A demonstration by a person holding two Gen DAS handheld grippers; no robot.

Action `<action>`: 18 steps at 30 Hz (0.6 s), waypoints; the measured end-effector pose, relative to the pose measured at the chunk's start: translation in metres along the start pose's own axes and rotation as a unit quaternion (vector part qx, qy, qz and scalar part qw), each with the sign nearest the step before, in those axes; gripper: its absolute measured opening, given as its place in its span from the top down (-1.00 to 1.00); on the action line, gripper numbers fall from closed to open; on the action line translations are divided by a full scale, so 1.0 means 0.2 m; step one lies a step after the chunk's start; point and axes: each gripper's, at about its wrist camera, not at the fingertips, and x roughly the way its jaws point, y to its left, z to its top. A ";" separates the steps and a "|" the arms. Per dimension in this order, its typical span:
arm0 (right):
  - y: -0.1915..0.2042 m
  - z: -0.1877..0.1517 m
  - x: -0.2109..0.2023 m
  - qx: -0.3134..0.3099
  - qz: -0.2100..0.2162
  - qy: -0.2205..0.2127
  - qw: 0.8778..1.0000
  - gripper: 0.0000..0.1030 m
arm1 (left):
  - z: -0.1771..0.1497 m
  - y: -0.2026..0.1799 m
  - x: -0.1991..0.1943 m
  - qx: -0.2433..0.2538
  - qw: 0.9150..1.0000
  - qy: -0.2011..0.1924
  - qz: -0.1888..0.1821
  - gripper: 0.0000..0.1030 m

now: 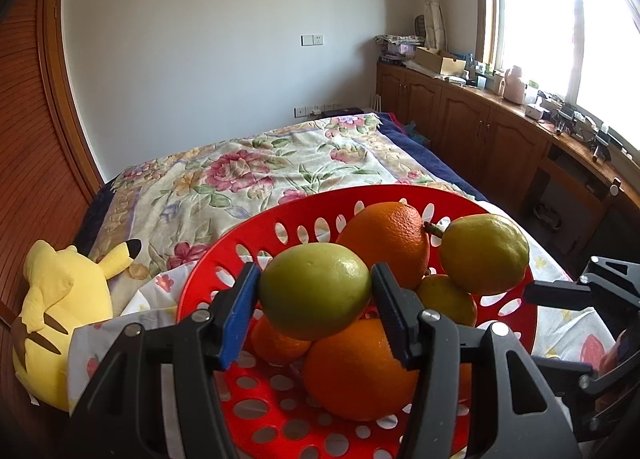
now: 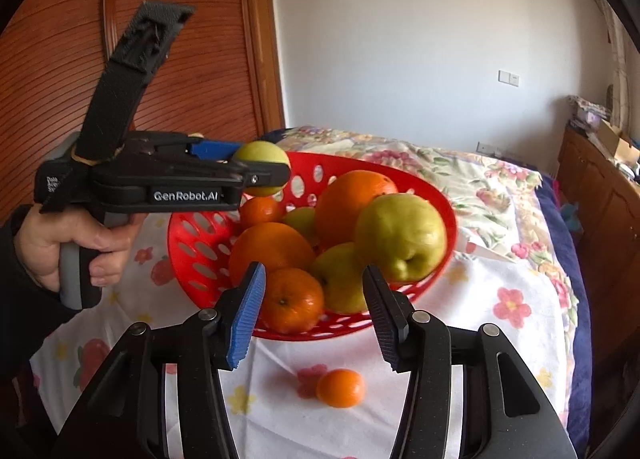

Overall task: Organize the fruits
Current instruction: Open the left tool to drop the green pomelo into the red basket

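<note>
Left tongs [image 1: 315, 291] pinch a green fruit [image 1: 315, 290] above the heaped red basket [image 1: 256, 237] on the bed; right tongs [image 2: 314, 311] gape empty; dropped carelessly, it could roll off the pile.

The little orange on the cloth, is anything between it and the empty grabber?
Nothing visible. The little orange lies alone on the cloth, just ahead of the open right gripper. The basket is farther back, and the left gripper is up over it, holding a green fruit.
</note>
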 end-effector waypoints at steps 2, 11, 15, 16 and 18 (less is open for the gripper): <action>-0.02 0.00 -0.01 0.003 -0.002 -0.001 1.000 -0.01 | 0.00 -0.02 0.01 0.007 1.000 0.001 0.000 -0.08; -0.05 -0.03 -0.04 0.010 -0.013 -0.001 1.000 -0.02 | 0.02 -0.05 0.02 0.014 1.000 0.001 -0.001 -0.09; -0.06 -0.03 -0.06 0.016 -0.014 -0.002 1.000 -0.02 | 0.01 -0.04 -0.01 0.013 1.000 -0.006 0.004 -0.09; -0.06 -0.03 -0.06 0.016 -0.016 -0.002 1.000 -0.02 | 0.01 -0.04 -0.03 0.013 1.000 -0.012 0.007 -0.10; -0.06 -0.03 -0.07 0.016 -0.017 -0.003 1.000 -0.02 | 0.02 -0.04 -0.06 0.010 1.000 -0.016 0.008 -0.10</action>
